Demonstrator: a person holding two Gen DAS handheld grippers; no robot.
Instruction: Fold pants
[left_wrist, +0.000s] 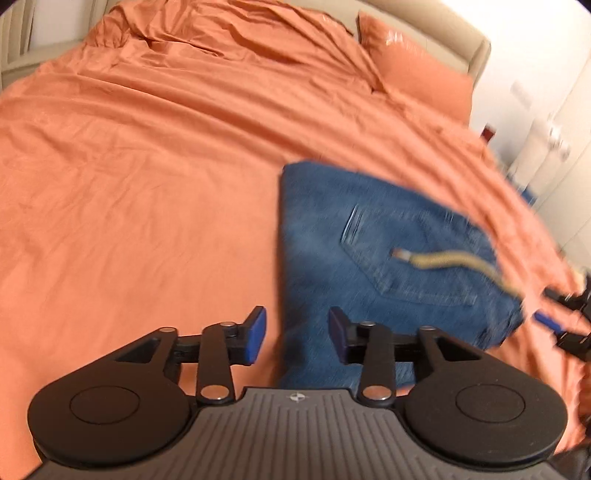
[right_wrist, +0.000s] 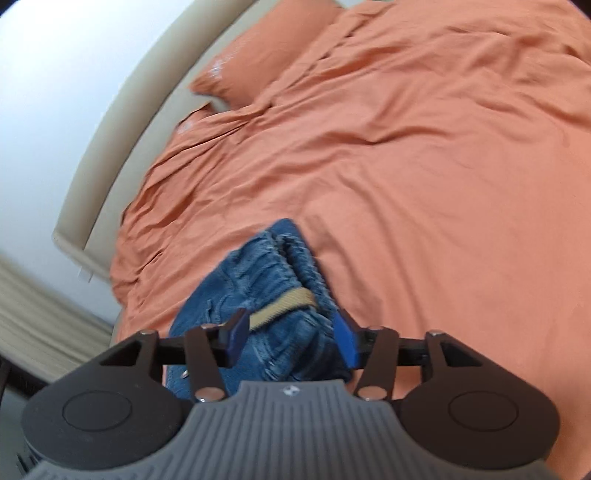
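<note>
Blue jeans (left_wrist: 373, 258) lie folded into a compact stack on the orange bed sheet (left_wrist: 147, 177), back pocket up, with a tan drawstring (left_wrist: 454, 260) across them. My left gripper (left_wrist: 297, 334) is open just above the stack's near left edge, holding nothing. In the right wrist view the jeans (right_wrist: 258, 295) show their gathered waistband and tan drawstring (right_wrist: 284, 306). My right gripper (right_wrist: 291, 341) is open over the waistband end, its blue pads on either side of the cloth without pinching it. The right gripper also shows at the left wrist view's right edge (left_wrist: 561, 317).
An orange pillow (left_wrist: 413, 62) lies at the head of the bed against a beige headboard (right_wrist: 122, 140). The bed sheet (right_wrist: 424, 166) is wrinkled and broad. A white wall and fixtures (left_wrist: 546, 147) stand past the bed's right side.
</note>
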